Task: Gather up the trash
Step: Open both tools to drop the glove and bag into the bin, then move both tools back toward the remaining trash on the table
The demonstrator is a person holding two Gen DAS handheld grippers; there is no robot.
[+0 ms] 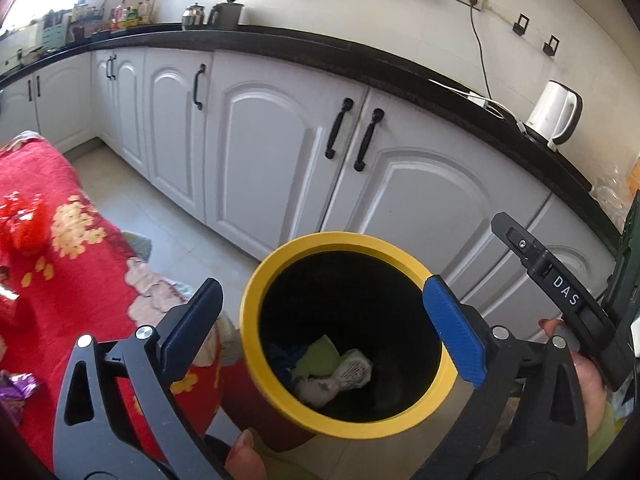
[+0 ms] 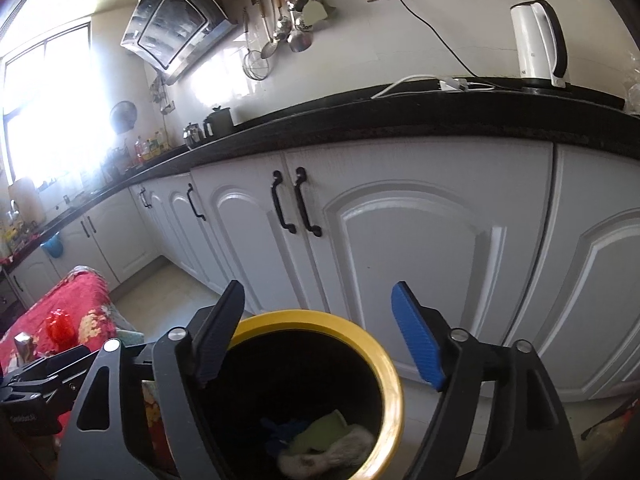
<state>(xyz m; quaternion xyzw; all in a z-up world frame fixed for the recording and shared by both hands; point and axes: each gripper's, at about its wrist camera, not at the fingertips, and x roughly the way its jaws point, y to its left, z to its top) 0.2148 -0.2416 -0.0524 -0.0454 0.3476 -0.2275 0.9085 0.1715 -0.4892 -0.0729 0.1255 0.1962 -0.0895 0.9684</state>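
Note:
A bin with a yellow rim [image 1: 256, 280] stands on the floor beside a table under a red flowered cloth [image 1: 68, 272]. Inside lie a green scrap [image 1: 320, 356], a whitish crumpled wrapper [image 1: 340, 378] and something blue. My left gripper [image 1: 324, 328] is open and empty above the bin mouth. My right gripper [image 2: 320, 340] is open and empty, also over the bin [image 2: 394, 392]; its body shows in the left wrist view [image 1: 560, 284]. On the cloth lie a red crumpled wrapper [image 1: 22, 220] and a purple foil wrapper [image 1: 18, 386].
White cabinet doors [image 1: 280, 152] with black handles run under a black countertop [image 1: 320, 52] just behind the bin. A white kettle [image 1: 556, 114] and cables sit on the counter. Pale tiled floor [image 1: 176, 228] lies between table and cabinets.

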